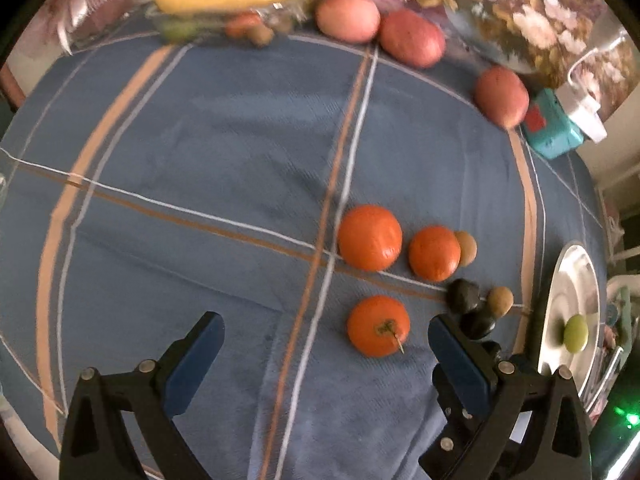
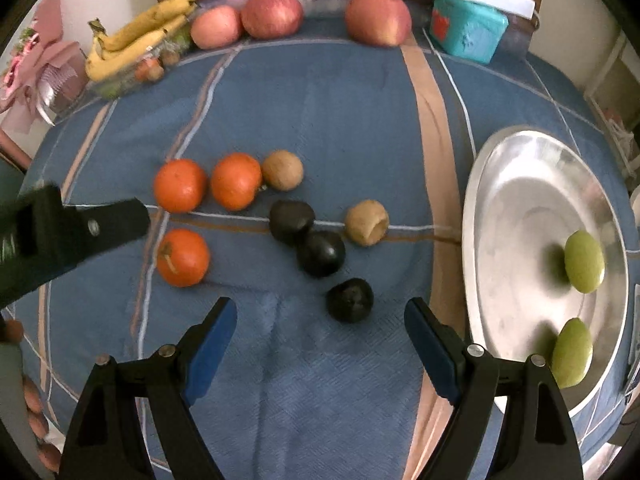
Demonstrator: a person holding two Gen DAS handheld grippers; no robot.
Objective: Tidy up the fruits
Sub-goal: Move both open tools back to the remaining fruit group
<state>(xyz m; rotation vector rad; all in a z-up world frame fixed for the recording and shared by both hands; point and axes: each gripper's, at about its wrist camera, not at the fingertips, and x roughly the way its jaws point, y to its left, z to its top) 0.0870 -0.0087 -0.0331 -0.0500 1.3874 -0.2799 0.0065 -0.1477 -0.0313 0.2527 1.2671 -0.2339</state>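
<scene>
Right wrist view shows three oranges [image 2: 182, 216] and dark fruits [image 2: 320, 252] mid-table, two green fruits [image 2: 583, 255] on the metal plate [image 2: 512, 208] near the right edge. My right tool [image 2: 320, 332] and left tool [image 1: 326, 344] are wide, holding nothing.

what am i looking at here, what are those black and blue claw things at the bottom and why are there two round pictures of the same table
The claws are hand-held grippers, one per hand of a person; no robot arm is involved. Each carries a fisheye camera looking along its two fingers, hence two round, bent pictures. One shows the left gripper, the other the right gripper. Both are open and hold nothing.

On the blue striped tablecloth lie three oranges, two brown fruits and three dark fruits. A silver tray at the right holds two green fruits. At the far edge are bananas, three apples and a teal box. The black shape at the left of the right view is the left gripper.
</scene>
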